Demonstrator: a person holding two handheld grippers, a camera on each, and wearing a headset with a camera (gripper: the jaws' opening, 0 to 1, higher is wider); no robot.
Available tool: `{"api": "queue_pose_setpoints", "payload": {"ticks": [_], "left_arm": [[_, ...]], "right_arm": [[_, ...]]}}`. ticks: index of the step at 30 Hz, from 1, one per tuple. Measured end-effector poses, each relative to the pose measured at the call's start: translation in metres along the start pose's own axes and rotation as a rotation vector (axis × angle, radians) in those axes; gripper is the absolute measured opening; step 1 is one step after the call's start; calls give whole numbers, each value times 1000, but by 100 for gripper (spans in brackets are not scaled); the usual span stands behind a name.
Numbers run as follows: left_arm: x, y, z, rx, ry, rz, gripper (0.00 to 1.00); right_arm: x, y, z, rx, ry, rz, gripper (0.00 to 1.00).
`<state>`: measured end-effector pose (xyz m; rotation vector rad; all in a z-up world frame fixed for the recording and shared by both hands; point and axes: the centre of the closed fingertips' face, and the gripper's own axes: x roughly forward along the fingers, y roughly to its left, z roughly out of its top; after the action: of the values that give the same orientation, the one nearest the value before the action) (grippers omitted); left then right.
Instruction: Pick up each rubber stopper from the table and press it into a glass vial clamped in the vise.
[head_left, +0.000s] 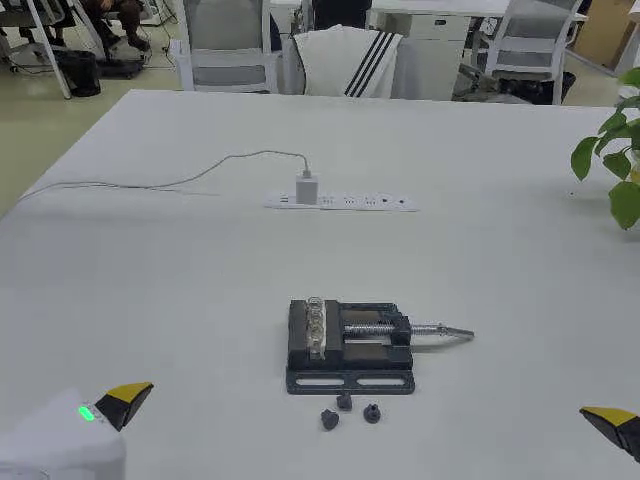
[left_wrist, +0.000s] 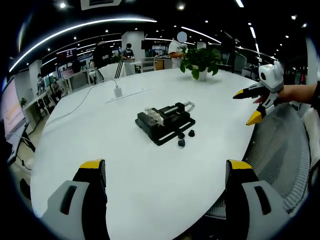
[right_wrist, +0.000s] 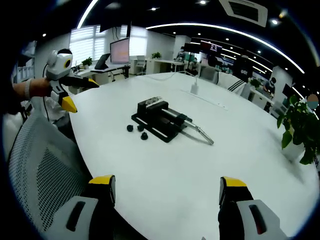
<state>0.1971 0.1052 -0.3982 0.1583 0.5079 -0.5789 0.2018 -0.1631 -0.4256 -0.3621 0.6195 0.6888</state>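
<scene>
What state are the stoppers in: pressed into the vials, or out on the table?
Out. Three rubber stoppers lie loose on the table just in front of the vise, apart from the clamped glass vials.

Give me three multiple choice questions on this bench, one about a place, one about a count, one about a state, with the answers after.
1. Where do the rubber stoppers lie?
A. On the table just in front of the vise, on the person's side.
B. On top of the vise.
C. Behind the vise, on the far side.

2. How many stoppers lie loose?
A. One.
B. Three.
C. Five.

3. How do the left gripper and right gripper stand?
A. Both shut.
B. Left shut on a stopper.
C. Both open, holding nothing.

Answers:
1 A, the head view shows them between the vise's base and the person.
2 B, three dark stoppers sit in a small cluster.
3 C, each gripper view shows its jaws wide apart with nothing between them.
</scene>
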Motion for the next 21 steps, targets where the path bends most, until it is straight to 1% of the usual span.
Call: {"api": "queue_pose_setpoints", "payload": {"ticks": [4,11,21], "left_arm": [[2,0,1,2,-3,-1,99],[3,0,2,3,-5,-4,99],[6,-1,0,0,3,-16,99]], "right_arm": [[3,4,9,7,-18,5,81],[13,11,20,3,-35,23,80],[37,30,40,-3,-62,75,76]]}}
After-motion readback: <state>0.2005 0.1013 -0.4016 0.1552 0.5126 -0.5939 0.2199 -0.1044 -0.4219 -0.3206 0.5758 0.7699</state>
